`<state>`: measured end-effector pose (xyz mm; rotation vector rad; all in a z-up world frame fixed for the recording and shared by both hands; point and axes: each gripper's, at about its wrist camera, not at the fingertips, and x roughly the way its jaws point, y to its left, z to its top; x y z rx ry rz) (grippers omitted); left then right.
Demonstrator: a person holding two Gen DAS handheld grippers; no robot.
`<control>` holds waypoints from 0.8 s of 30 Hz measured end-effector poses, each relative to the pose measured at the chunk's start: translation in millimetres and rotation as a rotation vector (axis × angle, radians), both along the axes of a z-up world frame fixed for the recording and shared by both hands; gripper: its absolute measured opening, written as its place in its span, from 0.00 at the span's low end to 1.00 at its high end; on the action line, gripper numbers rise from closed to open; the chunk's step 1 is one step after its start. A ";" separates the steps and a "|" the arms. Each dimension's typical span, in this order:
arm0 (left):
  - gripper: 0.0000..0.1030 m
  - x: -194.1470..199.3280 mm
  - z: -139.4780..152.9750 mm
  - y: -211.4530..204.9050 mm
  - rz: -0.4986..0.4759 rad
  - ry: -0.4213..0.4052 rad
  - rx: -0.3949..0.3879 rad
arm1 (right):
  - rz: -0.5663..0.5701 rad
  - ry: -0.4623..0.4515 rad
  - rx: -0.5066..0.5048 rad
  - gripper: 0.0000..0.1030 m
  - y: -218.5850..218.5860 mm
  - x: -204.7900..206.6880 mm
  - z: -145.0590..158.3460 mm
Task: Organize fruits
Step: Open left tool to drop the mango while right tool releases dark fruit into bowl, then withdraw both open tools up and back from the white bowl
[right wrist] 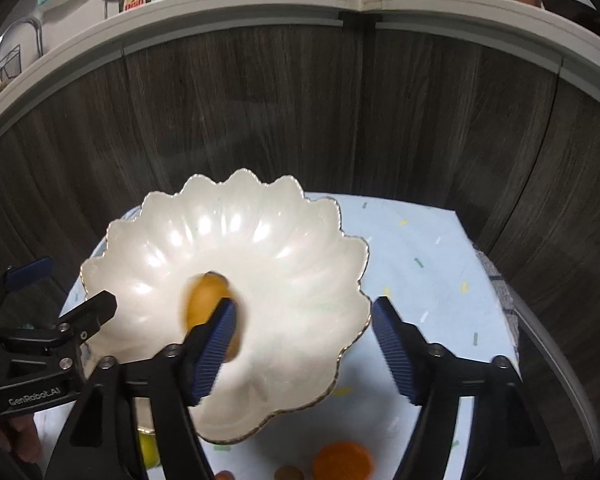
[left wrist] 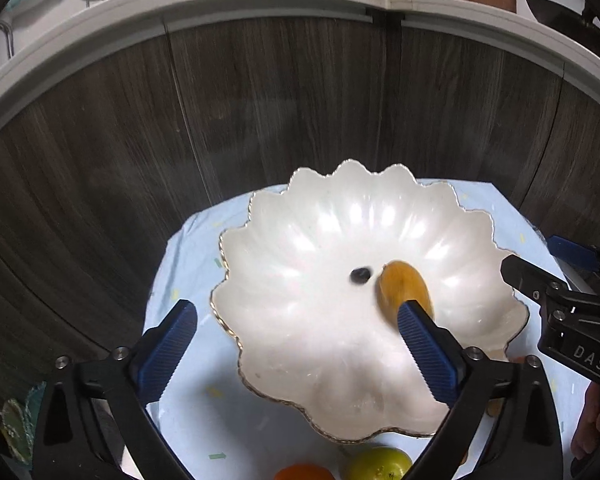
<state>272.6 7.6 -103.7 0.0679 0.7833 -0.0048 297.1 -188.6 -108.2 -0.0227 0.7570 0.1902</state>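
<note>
A white scalloped bowl [left wrist: 300, 368] with a gold rim stands on a light blue cloth; it also shows in the right wrist view [right wrist: 300, 264]. A yellow-orange fruit [left wrist: 402, 284] lies inside it, blurred in the right wrist view [right wrist: 204, 300], next to a small dark berry [left wrist: 360, 275]. My left gripper [left wrist: 296, 316] is open and empty above the bowl. My right gripper [right wrist: 304, 312] is open and empty over the bowl's right rim. An orange [left wrist: 304, 473] and a green fruit [left wrist: 376, 464] lie in front of the bowl. The orange also shows in the right wrist view [right wrist: 342, 462].
The small table with the blue cloth [right wrist: 428, 264] stands against dark wood cabinet fronts [left wrist: 280, 100] under a grey counter edge. A small brown fruit [right wrist: 288, 473] and a yellow-green one [right wrist: 150, 450] lie near the front edge. A grey towel [right wrist: 500, 292] hangs at the right.
</note>
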 end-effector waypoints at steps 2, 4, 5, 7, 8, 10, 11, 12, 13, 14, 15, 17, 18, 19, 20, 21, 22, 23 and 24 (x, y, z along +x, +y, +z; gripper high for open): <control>1.00 -1.9 2.9 -0.6 0.001 -0.004 0.005 | -0.004 -0.012 0.001 0.76 -1.4 -2.6 5.6; 1.00 -4.6 6.0 -2.0 0.002 -0.011 0.012 | -0.008 -0.020 0.002 0.76 -2.2 -5.4 10.0; 1.00 -6.4 8.3 -2.3 0.002 -0.016 0.014 | -0.009 -0.023 0.005 0.76 -3.0 -6.9 12.0; 1.00 -10.7 13.1 -2.7 0.002 -0.026 0.017 | -0.013 -0.030 0.007 0.76 -4.2 -10.3 16.1; 1.00 -12.7 15.1 -2.5 0.002 -0.029 0.018 | -0.015 -0.033 0.009 0.76 -4.8 -12.4 18.2; 1.00 -18.1 20.1 -2.7 0.002 -0.040 0.020 | -0.018 -0.039 0.012 0.76 -5.6 -16.6 21.7; 1.00 -20.3 22.2 -3.0 0.002 -0.044 0.022 | -0.020 -0.043 0.012 0.76 -6.5 -19.3 23.6; 1.00 -22.3 24.1 -3.4 0.002 -0.048 0.024 | -0.020 -0.047 0.013 0.76 -7.2 -22.4 26.0; 1.00 -25.0 26.7 -3.1 0.002 -0.053 0.024 | -0.020 -0.050 0.014 0.76 -7.4 -24.4 27.8; 1.00 -28.5 29.3 -2.1 0.003 -0.058 0.023 | -0.020 -0.052 0.015 0.76 -7.4 -26.3 29.4; 1.00 -30.9 31.5 -1.9 0.004 -0.061 0.023 | -0.020 -0.056 0.017 0.76 -7.6 -28.8 31.8; 1.00 -36.5 36.2 -1.3 0.008 -0.068 0.022 | -0.023 -0.064 0.022 0.76 -8.1 -32.8 35.8; 1.00 -38.6 37.9 -0.3 0.009 -0.072 0.021 | -0.022 -0.067 0.023 0.76 -7.9 -34.6 37.0; 1.00 -41.5 40.2 0.6 0.011 -0.076 0.021 | -0.022 -0.070 0.024 0.76 -7.9 -36.8 38.8; 1.00 -43.6 41.7 1.1 0.013 -0.078 0.022 | -0.020 -0.073 0.024 0.76 -8.2 -38.8 40.1; 1.00 -45.2 43.0 1.3 0.014 -0.081 0.023 | -0.019 -0.077 0.025 0.76 -7.9 -41.5 41.7; 1.00 -47.9 44.8 2.1 0.015 -0.083 0.022 | -0.017 -0.080 0.025 0.76 -7.6 -43.4 43.0; 1.00 -49.9 46.1 2.7 0.016 -0.085 0.021 | -0.016 -0.083 0.025 0.76 -7.3 -45.6 44.4; 1.00 -51.4 47.5 3.0 0.018 -0.088 0.022 | -0.015 -0.086 0.024 0.76 -7.0 -47.7 45.6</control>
